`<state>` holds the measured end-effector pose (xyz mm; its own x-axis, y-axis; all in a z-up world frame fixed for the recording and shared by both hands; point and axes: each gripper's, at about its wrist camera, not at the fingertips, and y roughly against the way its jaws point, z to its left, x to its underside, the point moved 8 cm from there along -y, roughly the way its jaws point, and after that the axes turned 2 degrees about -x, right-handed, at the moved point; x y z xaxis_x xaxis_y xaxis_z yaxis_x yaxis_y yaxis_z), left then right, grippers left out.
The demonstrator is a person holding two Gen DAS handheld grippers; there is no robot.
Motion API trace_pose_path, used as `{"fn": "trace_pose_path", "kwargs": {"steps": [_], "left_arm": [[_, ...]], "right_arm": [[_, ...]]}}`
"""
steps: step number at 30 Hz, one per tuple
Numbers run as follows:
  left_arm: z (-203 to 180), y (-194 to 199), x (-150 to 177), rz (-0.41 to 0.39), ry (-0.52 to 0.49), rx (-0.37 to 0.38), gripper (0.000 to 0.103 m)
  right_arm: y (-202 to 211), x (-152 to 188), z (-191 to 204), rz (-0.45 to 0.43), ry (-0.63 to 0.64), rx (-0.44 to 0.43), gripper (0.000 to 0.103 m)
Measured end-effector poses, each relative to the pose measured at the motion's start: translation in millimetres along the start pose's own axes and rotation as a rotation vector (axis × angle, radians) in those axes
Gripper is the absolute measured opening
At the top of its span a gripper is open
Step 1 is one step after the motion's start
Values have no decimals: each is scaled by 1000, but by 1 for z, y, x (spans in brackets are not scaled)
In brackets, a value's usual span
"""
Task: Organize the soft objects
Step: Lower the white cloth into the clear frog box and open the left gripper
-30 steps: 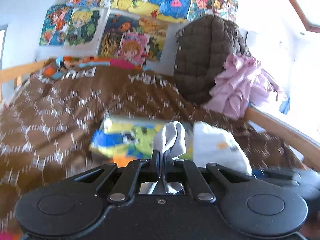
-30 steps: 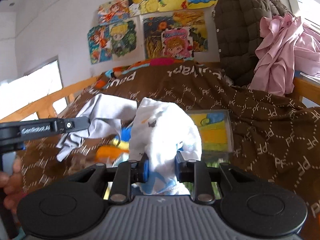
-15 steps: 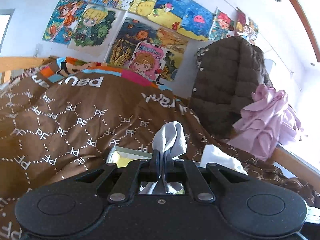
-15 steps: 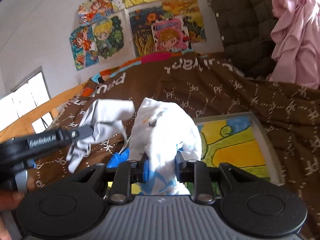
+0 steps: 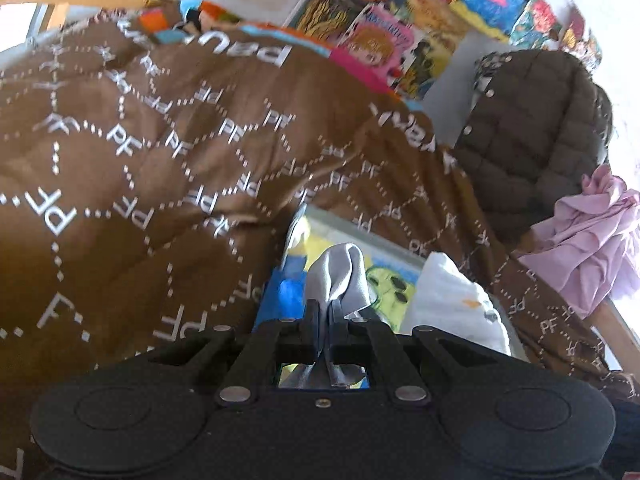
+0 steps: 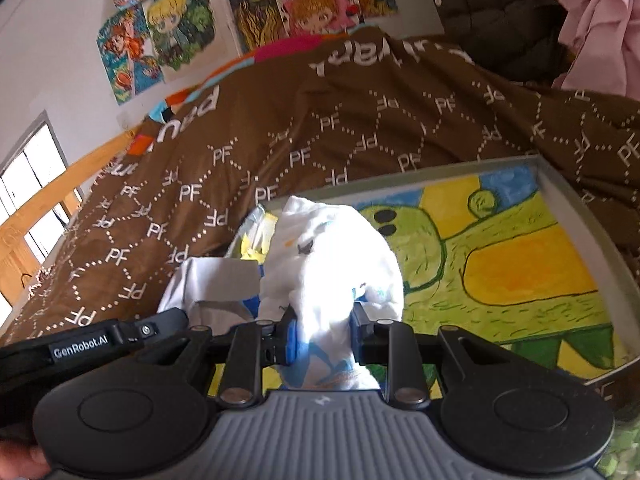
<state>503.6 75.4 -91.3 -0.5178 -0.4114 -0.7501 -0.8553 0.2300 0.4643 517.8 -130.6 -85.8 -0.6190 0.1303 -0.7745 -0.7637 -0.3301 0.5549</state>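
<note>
The left gripper (image 5: 327, 316) has its jaws clenched on a bunched grey cloth (image 5: 340, 272), whose lower part is hidden behind the gripper. The right gripper (image 6: 322, 340) grasps a crumpled white cloth with blue print (image 6: 332, 256). Both hang over a shallow grey-rimmed tray with a painted yellow-green bottom (image 6: 560, 200) on the brown patterned bedspread (image 6: 320, 128).

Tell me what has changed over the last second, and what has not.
Both tools have dipped toward the shallow grey tray with the painted yellow-green bottom, which now fills more of the right wrist view. The left tool stays shut on the grey cloth; the right tool stays shut on the white printed cloth. Nothing was released. The brown patterned blanket lies as before.
</note>
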Motion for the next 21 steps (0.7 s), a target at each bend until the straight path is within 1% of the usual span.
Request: {"fn": "trace_pose_path", "kwargs": {"steps": [5,9,12,14,16,18,20,21], "left_arm": [[1,-11,9,64,0,0,4],[-1,-16,13,101,-21,-3,5],[-3,-16,14,105,-34,-2,8],[-3,-15,14,105,-38,-4,17],[-4,-13,13,100,-37,-6,18],[-5,-11,11,92,-36,-12,25],[-7,-7,9,77,-37,-22,42],[-8,-3,8,67,-37,-25,45]], "right_arm": [[-5,4,0,25,2,-1,33],[-4,5,2,30,16,-3,36],[-1,6,1,33,16,0,43],[1,7,-2,34,13,6,49],[5,7,-5,32,5,9,51],[11,5,-7,29,1,13,55],[20,3,-8,12,12,21,65],[26,1,-8,2,19,26,67]]}}
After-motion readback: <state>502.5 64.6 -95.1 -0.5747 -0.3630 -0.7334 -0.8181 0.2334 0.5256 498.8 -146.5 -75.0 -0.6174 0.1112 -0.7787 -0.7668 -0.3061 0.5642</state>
